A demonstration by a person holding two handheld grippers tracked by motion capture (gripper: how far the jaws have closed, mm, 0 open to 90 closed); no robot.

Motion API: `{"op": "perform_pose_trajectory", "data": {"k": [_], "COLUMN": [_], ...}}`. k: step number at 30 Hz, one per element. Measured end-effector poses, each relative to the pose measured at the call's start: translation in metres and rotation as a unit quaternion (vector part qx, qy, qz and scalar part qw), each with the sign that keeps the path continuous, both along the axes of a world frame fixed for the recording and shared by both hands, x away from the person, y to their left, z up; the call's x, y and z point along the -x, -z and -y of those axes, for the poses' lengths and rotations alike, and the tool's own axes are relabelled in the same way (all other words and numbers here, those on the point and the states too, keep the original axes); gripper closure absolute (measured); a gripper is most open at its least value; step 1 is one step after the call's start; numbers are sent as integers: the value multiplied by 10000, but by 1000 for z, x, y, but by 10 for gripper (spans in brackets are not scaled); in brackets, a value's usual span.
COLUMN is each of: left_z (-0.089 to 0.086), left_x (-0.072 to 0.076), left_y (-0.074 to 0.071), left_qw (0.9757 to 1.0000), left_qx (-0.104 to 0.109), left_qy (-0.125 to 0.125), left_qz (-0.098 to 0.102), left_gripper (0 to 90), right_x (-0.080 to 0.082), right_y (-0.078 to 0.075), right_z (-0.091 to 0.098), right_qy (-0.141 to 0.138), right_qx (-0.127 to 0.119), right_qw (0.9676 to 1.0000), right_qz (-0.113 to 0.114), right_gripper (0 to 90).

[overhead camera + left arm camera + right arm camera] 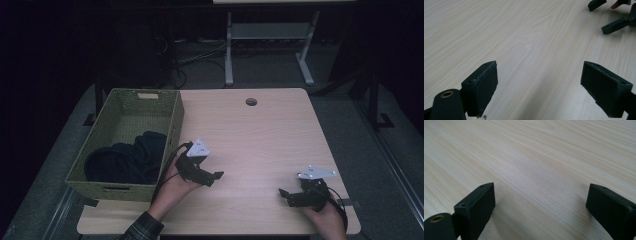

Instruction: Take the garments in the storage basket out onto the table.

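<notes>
Both jaws spread wide, empty: left gripper, right gripper. Risk: dark cloth at lower left sits deep in the basket; the left gripper may catch the rim.

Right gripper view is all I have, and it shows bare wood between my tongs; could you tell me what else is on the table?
Observer: A green woven basket stands at the left edge of the table.
Operator: Is anything in it?
Observer: Yes, a dark cloth lies bunched inside.
Operator: Where are the left tongs?
Observer: The left tongs are open, just right of the basket, over bare wood.
</notes>
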State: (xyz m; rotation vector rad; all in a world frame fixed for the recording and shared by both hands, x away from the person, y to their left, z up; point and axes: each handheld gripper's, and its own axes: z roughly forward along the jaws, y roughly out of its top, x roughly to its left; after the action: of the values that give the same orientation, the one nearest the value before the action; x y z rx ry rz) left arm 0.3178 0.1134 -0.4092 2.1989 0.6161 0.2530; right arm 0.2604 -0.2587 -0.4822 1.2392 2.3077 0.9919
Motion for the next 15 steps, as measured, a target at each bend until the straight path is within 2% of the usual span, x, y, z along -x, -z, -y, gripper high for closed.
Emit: {"op": "perform_pose_trajectory", "data": {"k": [5,10,15], "left_z": [0,-2,0], "left_x": [-2,-3,-5], "left_y": [-5,-10,-15], "left_qw": [10000,10000,9999], "left_qx": [-14,80,-3], "left_qy": [66,55,132], "left_qz": [-9,-6,15], "left_gripper": [136,138,138], "right_x": [0,0,0], "right_y": [0,0,0], "right_z": [0,0,0], "right_qy": [3,-4,-7], "right_qx": [-5,-4,-7], "right_qw": [10000,10000,10000], "right_qz": [0,-1,-5], "right_gripper": [83,83,83]}}
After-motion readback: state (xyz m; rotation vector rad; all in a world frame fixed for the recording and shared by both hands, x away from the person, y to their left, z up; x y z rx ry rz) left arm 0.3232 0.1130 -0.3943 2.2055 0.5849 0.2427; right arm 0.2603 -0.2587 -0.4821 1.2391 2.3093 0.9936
